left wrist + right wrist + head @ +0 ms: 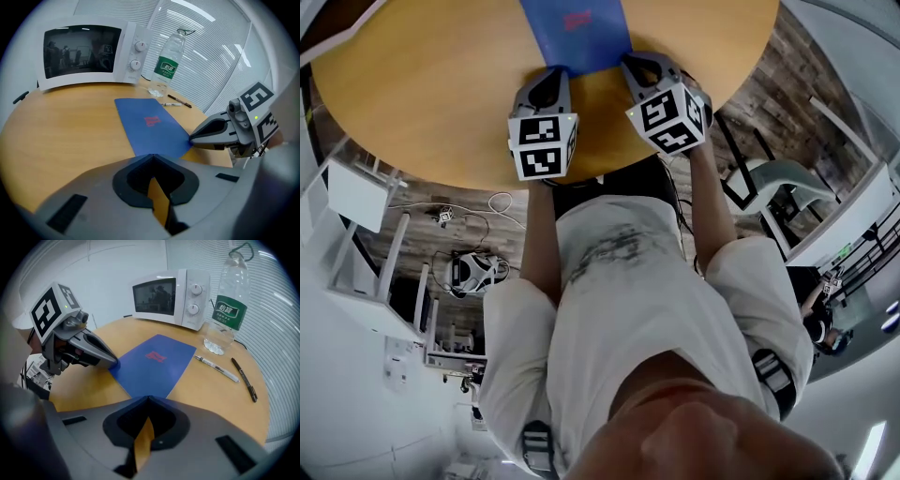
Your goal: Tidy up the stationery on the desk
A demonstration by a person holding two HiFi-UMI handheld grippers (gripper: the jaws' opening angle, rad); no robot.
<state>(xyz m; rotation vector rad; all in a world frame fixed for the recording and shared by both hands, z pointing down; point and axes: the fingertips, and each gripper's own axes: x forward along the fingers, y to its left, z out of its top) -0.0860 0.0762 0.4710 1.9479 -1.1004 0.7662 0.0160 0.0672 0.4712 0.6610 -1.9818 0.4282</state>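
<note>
Slippage looked likely: your left gripper (pixel 556 72) and right gripper (pixel 630 64), both closed, merely pressed the folder (pixel 577 33) at the desk (pixel 412 84) edge.

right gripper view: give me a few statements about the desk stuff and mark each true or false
1. The blue folder lies on the wooden table. True.
2. The water bottle lies on its side. False: it stands upright beside the microwave.
3. A white pen and a black pen lie near the bottle. True.
4. The microwave door hangs open. False: it is shut.
5. The right tool is wide open. False: its jaws are closed on the folder's near edge, as are those of the left tool.
</note>
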